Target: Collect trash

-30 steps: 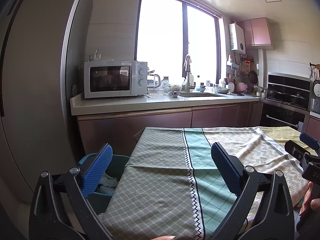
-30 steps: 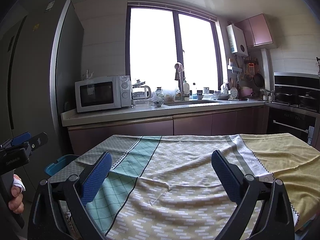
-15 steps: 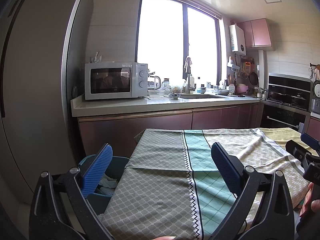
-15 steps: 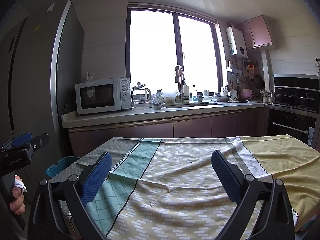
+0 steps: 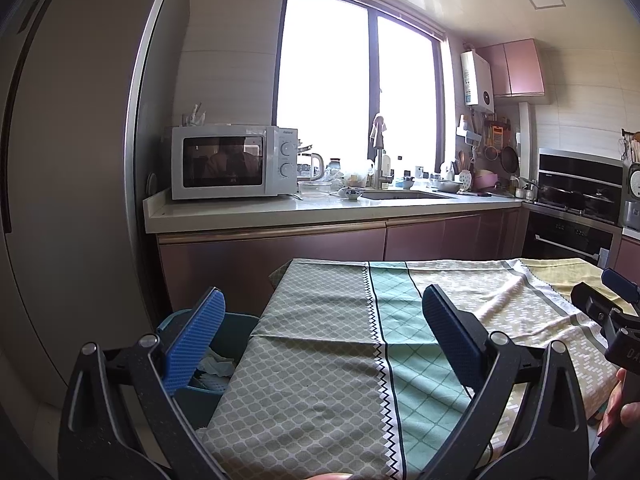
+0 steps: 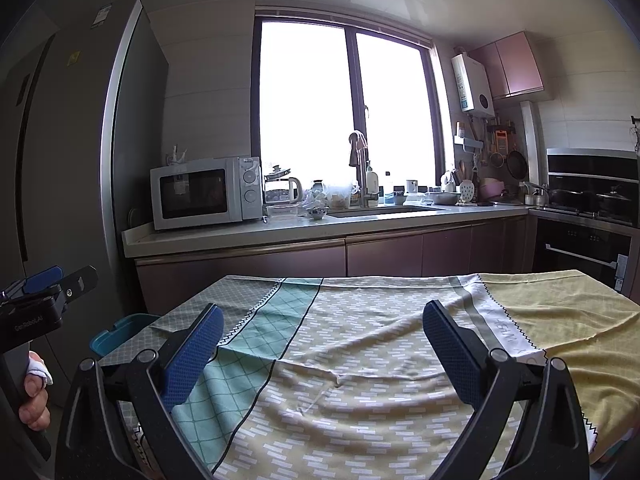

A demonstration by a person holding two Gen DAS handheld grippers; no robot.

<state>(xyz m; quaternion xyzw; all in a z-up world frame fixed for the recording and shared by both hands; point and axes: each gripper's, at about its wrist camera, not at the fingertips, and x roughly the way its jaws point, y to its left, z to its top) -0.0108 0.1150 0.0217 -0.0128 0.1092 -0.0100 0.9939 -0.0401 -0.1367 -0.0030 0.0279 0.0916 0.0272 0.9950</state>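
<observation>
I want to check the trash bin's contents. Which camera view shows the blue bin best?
The left wrist view: the blue bin is near, its opening shows white crumpled trash. The right wrist view shows only its rim corner beside the tablecloth.

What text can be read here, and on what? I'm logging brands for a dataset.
"GenRobot.AI": on the side of the left gripper.
"DA", cut off by the frame edge: on the right gripper.
Lettering on the tablecloth: upside down, not legible.
Microwave badge, fridge stickers, water heater labels: too small to read.
</observation>
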